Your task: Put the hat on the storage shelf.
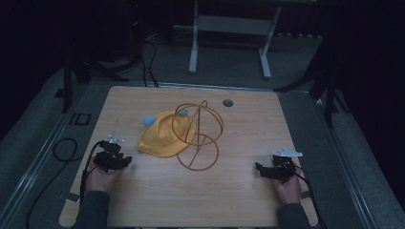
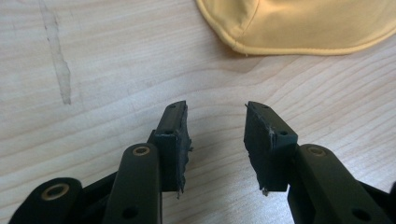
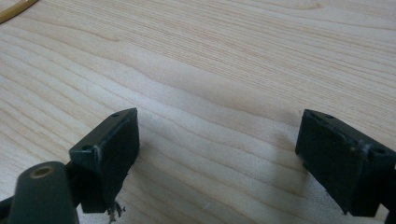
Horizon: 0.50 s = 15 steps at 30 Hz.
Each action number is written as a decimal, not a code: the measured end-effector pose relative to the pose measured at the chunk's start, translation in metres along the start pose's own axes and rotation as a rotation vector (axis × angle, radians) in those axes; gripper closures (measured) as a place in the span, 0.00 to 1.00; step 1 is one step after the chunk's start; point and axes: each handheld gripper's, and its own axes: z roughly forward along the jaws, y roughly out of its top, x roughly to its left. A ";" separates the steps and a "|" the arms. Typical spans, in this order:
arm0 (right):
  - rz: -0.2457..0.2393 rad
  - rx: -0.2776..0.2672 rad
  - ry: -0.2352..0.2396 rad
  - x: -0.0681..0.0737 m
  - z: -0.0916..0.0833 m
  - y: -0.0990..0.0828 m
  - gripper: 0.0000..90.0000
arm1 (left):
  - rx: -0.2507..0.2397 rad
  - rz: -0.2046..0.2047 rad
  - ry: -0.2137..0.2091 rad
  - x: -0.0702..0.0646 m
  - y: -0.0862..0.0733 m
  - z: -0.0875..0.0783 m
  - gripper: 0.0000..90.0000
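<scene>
High view, yellow cap (image 1: 161, 138) draped against wire stand (image 1: 199, 136), table (image 1: 157, 200)

A square, light wooden bench (image 1: 157, 200) with a small round grey grommet (image 1: 228, 102) near its far edge. On it lie a crumpled yellow cloth cap (image 1: 160, 138) and, touching the cap's right side, a tan wire-hoop stand (image 1: 200, 138).

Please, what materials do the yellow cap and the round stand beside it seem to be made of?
The yellow cap looks like soft matte woven fabric: it lies limp and its edge has a stitched hem. The round stand seems to be thin bent wire or rod, golden-tan; whether metal or rattan is unclear.
</scene>
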 end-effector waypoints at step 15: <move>0.000 0.000 0.000 0.000 0.000 0.000 0.15 | 0.024 0.103 -0.062 0.010 0.011 -0.013 0.64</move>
